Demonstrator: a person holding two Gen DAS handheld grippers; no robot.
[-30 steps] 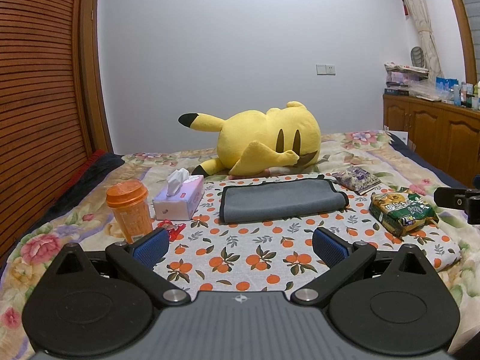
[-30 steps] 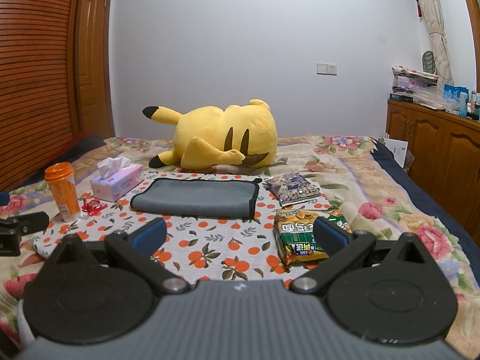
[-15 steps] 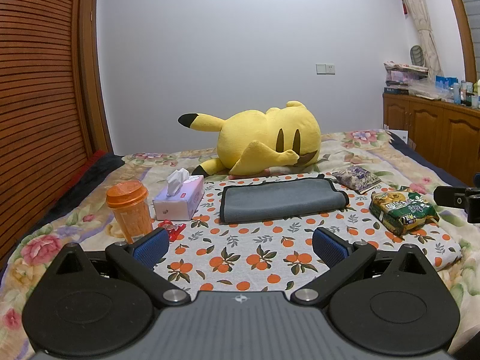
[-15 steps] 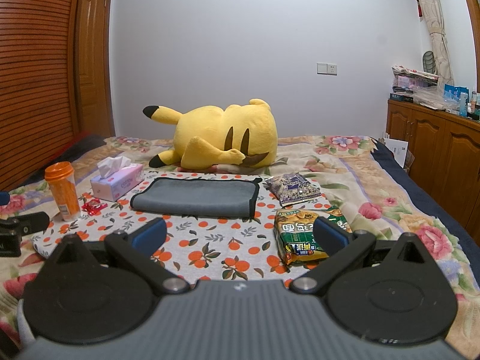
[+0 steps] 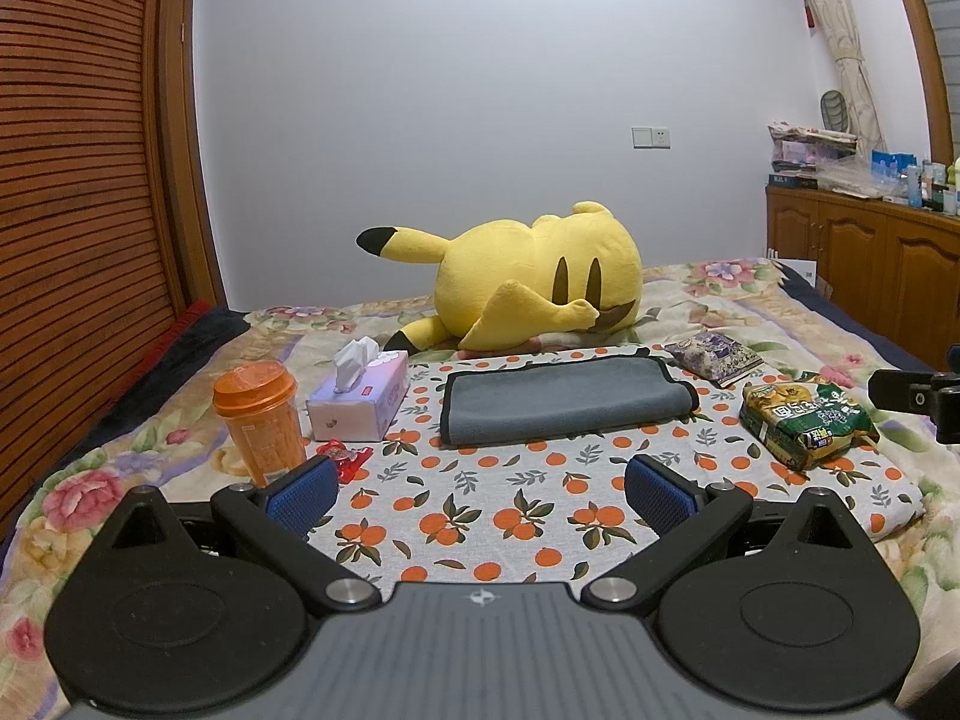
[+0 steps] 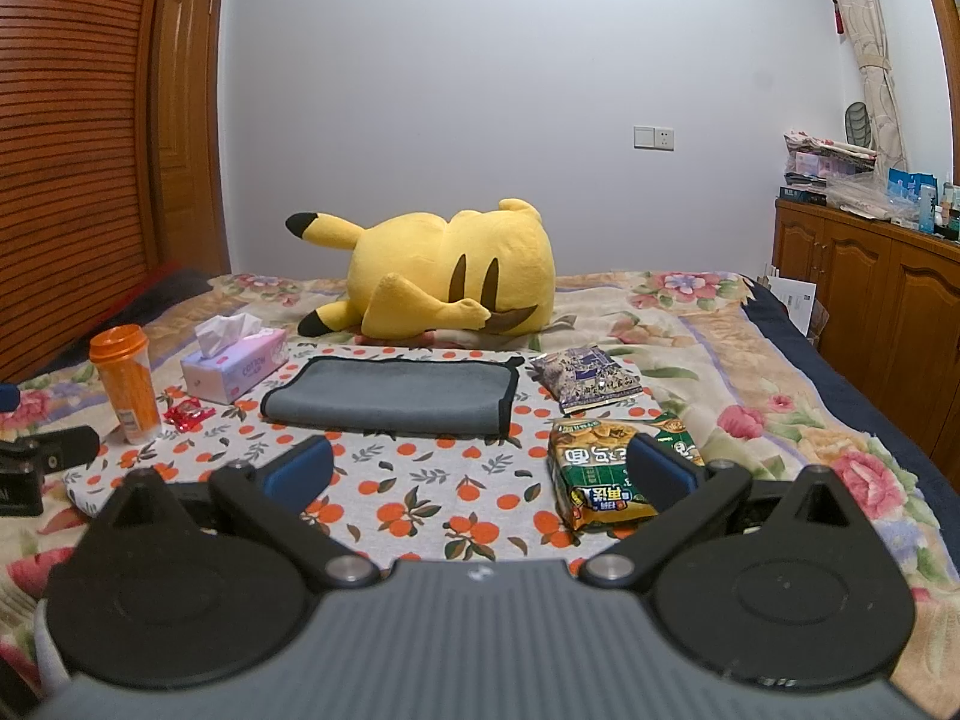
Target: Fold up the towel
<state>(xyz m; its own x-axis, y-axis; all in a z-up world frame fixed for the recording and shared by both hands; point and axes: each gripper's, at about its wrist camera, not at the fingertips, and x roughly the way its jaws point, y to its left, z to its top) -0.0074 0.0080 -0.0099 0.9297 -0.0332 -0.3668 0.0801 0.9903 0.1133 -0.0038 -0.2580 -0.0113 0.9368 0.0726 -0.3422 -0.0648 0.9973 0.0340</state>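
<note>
Both tongs apart, holding nothing: left gripper (image 5: 479, 489) and right gripper (image 6: 480, 468) hover over the orange-print cloth (image 5: 480, 516). Grey towel (image 5: 564, 399) lies flat on that cloth, folded over I think, between tissue box (image 5: 360, 399) and snack bags (image 5: 804, 423), in front of yellow plush (image 5: 528, 288).

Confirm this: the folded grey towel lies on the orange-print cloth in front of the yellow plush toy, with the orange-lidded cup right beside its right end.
Wrong in one respect: the orange-lidded cup stands off the left end of the folded grey towel, beyond the tissue box, as the left wrist view shows. The rest holds: the towel lies on the orange-print cloth in front of the yellow plush toy.
</note>
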